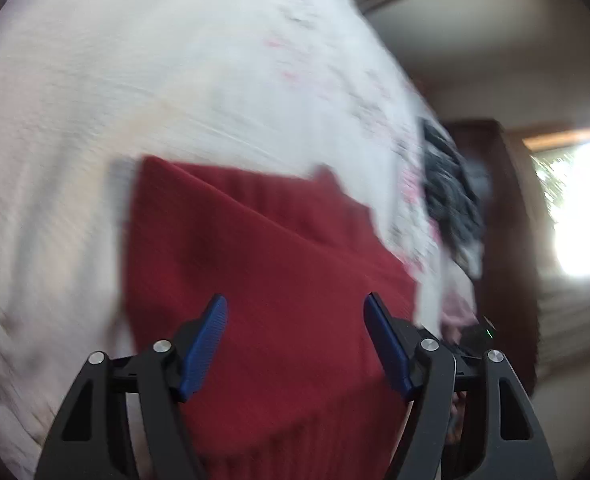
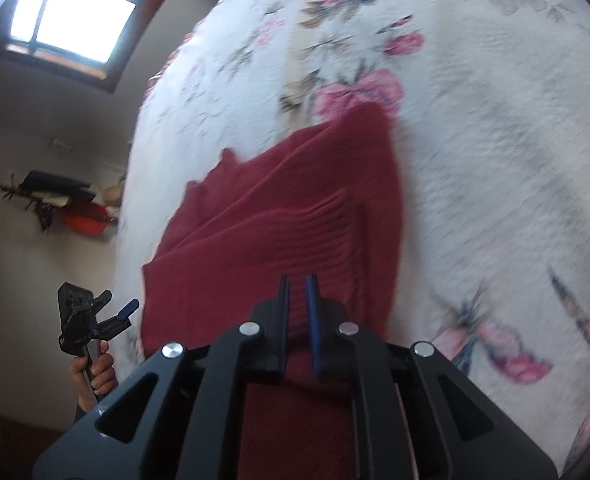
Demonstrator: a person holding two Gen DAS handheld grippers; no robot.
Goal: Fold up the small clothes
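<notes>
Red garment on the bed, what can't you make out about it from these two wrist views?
- Its near edge: in both views the red garment is cut off behind gripper bodies.
- Garment type: folds hide its shape, so sleeves or legs cannot be told.
- Grip: the right gripper is nearly shut; whether cloth is pinched cannot be told.
- Bedspread pattern: motion-blurred in the left view.
- Left gripper: open, empty.

Dark red ribbed knit garment (image 2: pixel 279 232) lay partly folded on floral white bedspread (image 2: pixel 475 140), one layer creased diagonally over another.
</notes>
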